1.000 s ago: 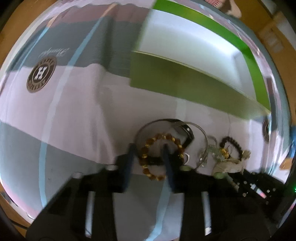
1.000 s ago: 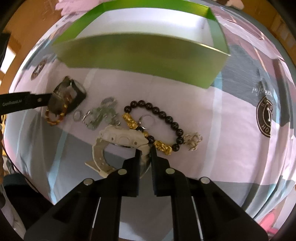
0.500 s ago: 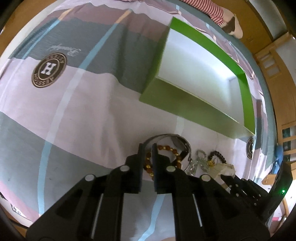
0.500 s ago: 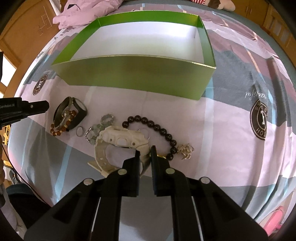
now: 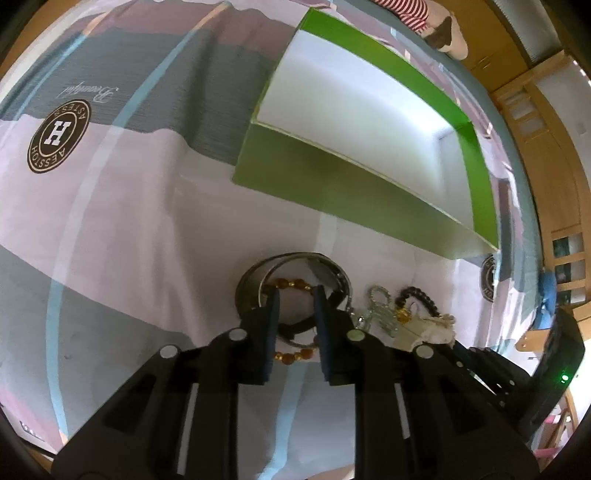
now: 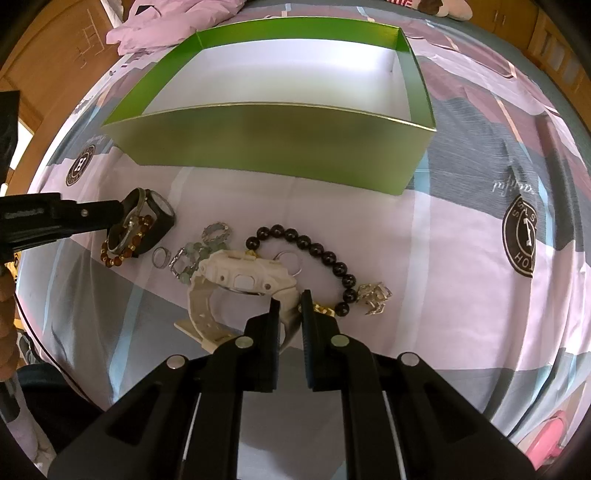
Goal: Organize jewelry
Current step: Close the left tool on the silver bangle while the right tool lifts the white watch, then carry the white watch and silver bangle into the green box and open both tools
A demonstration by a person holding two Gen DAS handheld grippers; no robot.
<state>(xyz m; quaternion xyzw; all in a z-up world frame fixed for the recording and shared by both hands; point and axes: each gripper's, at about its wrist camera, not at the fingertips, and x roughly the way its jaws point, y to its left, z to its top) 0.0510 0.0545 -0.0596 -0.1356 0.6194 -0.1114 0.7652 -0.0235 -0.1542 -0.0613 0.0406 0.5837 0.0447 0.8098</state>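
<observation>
Jewelry lies on a patterned bedsheet in front of an open green box (image 6: 273, 140) with a white inside (image 5: 369, 110). My left gripper (image 5: 297, 291) is open by a narrow gap, its fingers straddling the black watch (image 5: 291, 258) and the amber bead bracelet (image 5: 291, 283). In the right wrist view the left gripper (image 6: 110, 218) comes in from the left edge and touches the black watch (image 6: 162, 218). My right gripper (image 6: 289, 295) is shut on the strap of the white watch (image 6: 243, 277). Behind the white watch lies a black bead bracelet (image 6: 303, 240).
A small ring (image 6: 159, 256), a pale green stone piece (image 6: 195, 254) and a silver charm (image 6: 375, 295) lie among the jewelry. Pink cloth (image 6: 147, 29) is bunched behind the box. Wooden furniture (image 5: 535, 110) borders the bed. The sheet to the right has round logos (image 6: 521, 236).
The left gripper shut and drew back, then came forward with a small gap over the black watch. The right gripper kept its hold on the white watch and pulled it back slightly from the box.
</observation>
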